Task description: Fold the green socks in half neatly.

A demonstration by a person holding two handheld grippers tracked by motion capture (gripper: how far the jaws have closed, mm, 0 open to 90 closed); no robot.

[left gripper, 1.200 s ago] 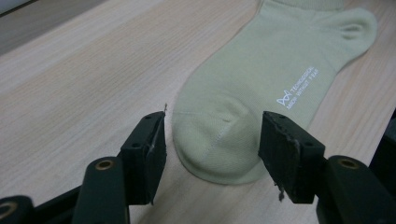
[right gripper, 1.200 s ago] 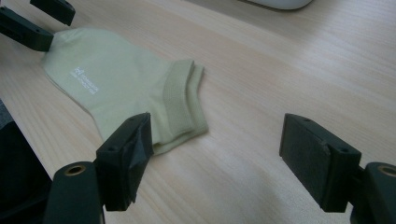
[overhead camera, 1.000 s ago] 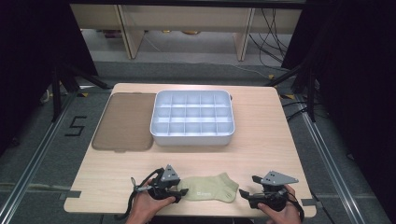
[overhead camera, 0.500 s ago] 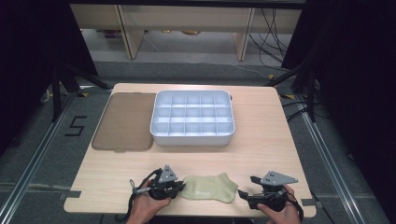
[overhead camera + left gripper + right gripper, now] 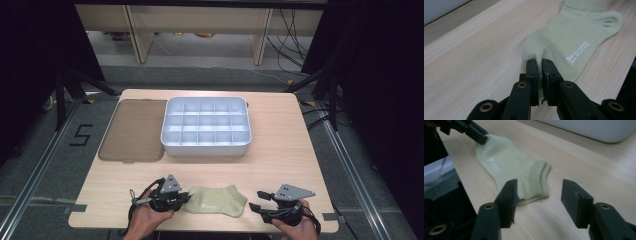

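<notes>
Sock [image 5: 576,37]: toe pinched in left gripper [image 5: 541,72] jaws; cuff just ahead of right gripper [image 5: 537,195] jaws, half-open, just been closing.

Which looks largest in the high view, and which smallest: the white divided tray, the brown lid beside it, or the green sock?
1. White divided tray, the largest.
2. Brown lid, somewhat smaller than the tray.
3. Green sock, clearly the smallest, although it lies nearest the camera.

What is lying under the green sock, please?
The sock lies flat on the wooden table; bare wood shows all around it. Whether anything is hidden beneath the fabric cannot be seen.
</notes>
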